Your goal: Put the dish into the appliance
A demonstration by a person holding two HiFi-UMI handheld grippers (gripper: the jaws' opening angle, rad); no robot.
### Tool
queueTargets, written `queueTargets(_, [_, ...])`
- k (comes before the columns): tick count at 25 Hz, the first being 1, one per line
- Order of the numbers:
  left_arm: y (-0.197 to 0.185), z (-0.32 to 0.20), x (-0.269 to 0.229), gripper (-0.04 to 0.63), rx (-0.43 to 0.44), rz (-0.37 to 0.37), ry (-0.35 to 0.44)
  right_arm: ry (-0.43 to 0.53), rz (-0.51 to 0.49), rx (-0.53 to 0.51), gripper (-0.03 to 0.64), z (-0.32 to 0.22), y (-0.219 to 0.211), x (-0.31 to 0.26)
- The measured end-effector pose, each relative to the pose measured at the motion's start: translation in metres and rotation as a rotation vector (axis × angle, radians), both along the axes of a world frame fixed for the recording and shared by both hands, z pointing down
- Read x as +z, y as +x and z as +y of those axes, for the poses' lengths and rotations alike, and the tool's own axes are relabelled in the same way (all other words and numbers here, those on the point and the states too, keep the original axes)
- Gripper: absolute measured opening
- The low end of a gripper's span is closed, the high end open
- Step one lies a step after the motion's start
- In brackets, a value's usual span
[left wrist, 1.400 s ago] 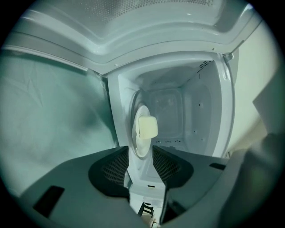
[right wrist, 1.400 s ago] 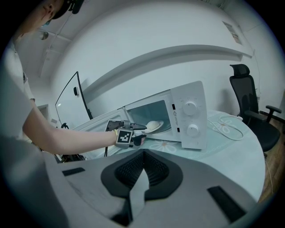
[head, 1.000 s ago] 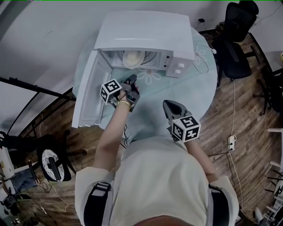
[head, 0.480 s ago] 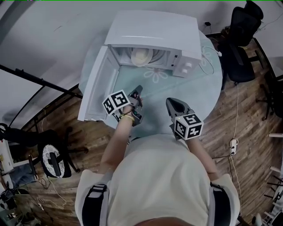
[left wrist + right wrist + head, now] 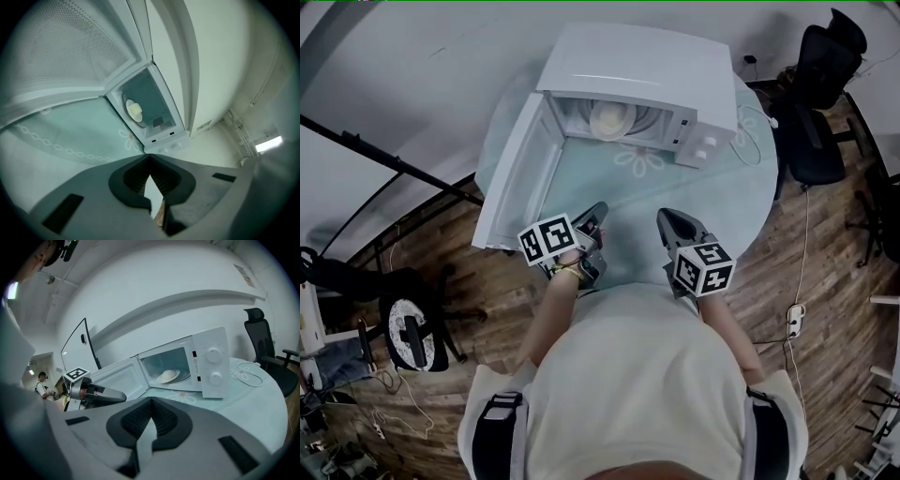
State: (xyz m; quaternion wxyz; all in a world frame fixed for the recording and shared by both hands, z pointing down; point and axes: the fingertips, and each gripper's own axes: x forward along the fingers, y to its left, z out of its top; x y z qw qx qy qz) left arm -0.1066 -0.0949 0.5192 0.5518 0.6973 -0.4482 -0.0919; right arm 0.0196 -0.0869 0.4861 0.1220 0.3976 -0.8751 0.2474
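**Dish is in, door open: watch the close**

Dish (image 5: 613, 120) sits inside the microwave (image 5: 647, 66) cavity, roughly mid-floor, touching neither gripper. Placing looks done; judging by that, what's left is shutting the door (image 5: 517, 192), which stands swung wide toward the person's left.

Left gripper (image 5: 598, 210): jaws together, nothing between them, hovering over the table (image 5: 727, 202) just beside the door's free edge. Right gripper (image 5: 667, 218): jaws also together, empty, near the table's front edge.

Risks, as I read them:
- Closed jaws give only a narrow tip to push with, so it may slide off the smooth door.
- Too hard a shove could skid the microwave on the glassy tabletop or rattle the dish.
- If the dish rim overhangs the front, the door could catch it; can't tell clearance from here.

Orientation: dish is round, so no long axis. It seems to lie flat, open face up, axis approx vertical.
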Motion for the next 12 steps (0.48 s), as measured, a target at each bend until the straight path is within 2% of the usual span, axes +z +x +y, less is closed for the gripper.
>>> queueTargets(12, [-0.002, 0.019, 0.011, 0.009, -0.013, 0.044, -0.04, -0.014, 0.004, -0.015, 0.006, 0.005, -0.001, 0.003])
